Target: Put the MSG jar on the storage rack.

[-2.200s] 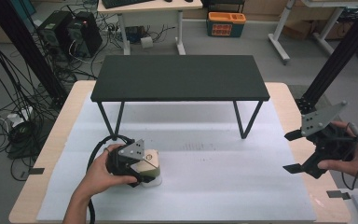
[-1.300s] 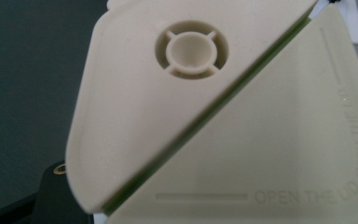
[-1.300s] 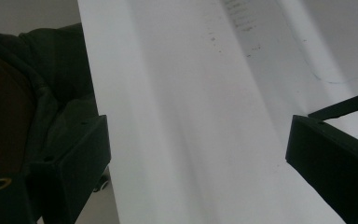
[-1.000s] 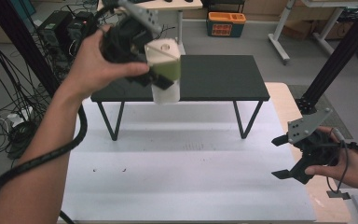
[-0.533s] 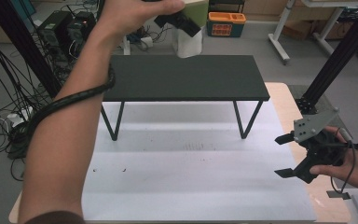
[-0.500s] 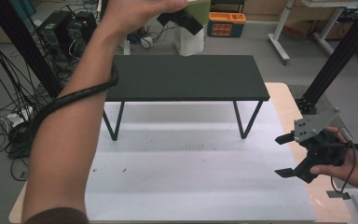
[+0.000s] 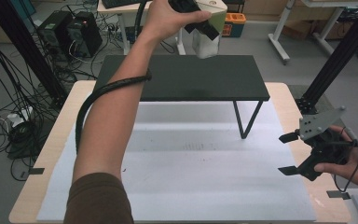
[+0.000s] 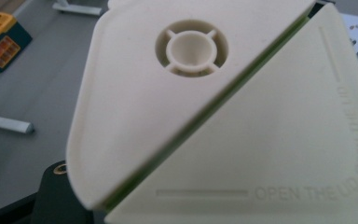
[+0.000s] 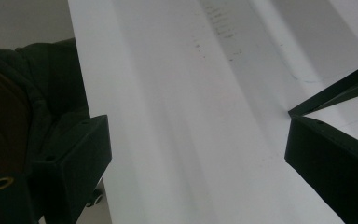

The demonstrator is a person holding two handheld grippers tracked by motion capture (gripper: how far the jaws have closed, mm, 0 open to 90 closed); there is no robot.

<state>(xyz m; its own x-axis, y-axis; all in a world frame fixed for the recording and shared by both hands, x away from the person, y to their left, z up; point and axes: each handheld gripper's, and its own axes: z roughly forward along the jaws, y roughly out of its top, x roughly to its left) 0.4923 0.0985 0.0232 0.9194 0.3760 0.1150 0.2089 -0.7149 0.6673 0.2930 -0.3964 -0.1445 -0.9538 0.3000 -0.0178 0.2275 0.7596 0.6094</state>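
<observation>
On the left side of the high view, the person's left arm is reaching far forward and up, and the left gripper (image 7: 200,21) is holding a cream container (image 7: 208,29) in the air above the back edge of the black shelf (image 7: 182,79). In the left gripper view the container's lid (image 8: 242,116) is pressing close to the camera (raised letters on it are reading "OPEN THE LID"), with a round socket and a thin green seam crossing it. The jaws are clamping the container by its upper part, as far as I can judge; the contact itself is hidden.

The step in hand is looking like placing the container on the shelf. To do it well, the person should be lowering it slowly and keeping it upright until its base is sitting flat on the shelf top, well inside the edges, and only then loosening the grip.

On the right, the right gripper (image 7: 291,154) is hanging just over the white sheet (image 7: 205,177) near the table edge, jaws spread wide and carrying nothing.
</observation>
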